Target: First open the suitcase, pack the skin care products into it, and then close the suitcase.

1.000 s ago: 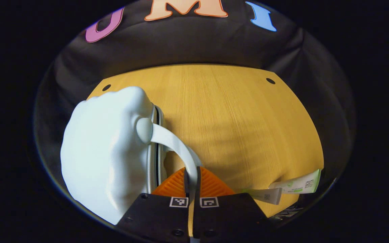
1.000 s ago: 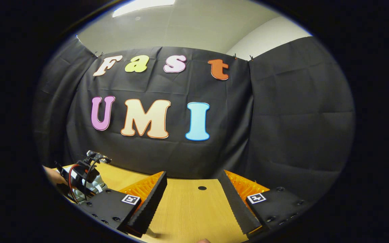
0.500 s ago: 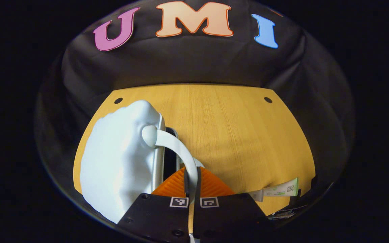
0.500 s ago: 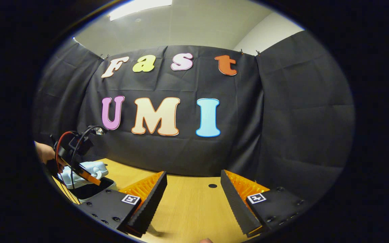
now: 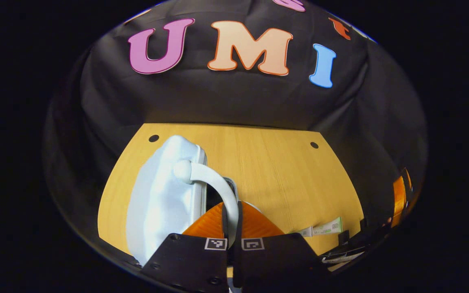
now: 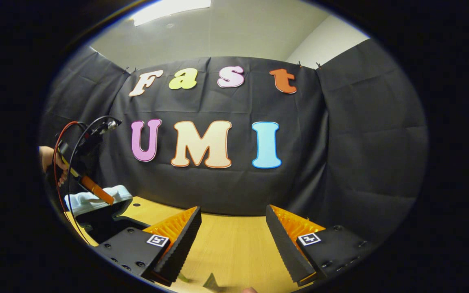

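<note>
In the left gripper view, my left gripper (image 5: 231,213) is shut on the curved white handle (image 5: 218,189) of the white suitcase. Its lid (image 5: 159,199) stands raised on edge, with a dark gap along its right side. A white-and-green skin care tube (image 5: 325,227) lies on the table to the right. In the right gripper view, the raised lid (image 6: 96,198) sits above the dark inside of the suitcase (image 6: 104,228) at the far left, with the left gripper (image 6: 96,191) on it and a hand (image 6: 51,160) behind. My right gripper (image 6: 232,238) hovers open over the table, holding nothing.
The wooden table (image 5: 271,171) has small round holes near its back corners and ends at the black cloth wall. An orange part of the other gripper (image 5: 398,195) shows at the far right. Cables (image 6: 69,134) loop above the left gripper.
The left gripper has risen with the handle, swinging the lid up so the suitcase gapes wider. The right gripper has stayed open and has hardly shifted.
</note>
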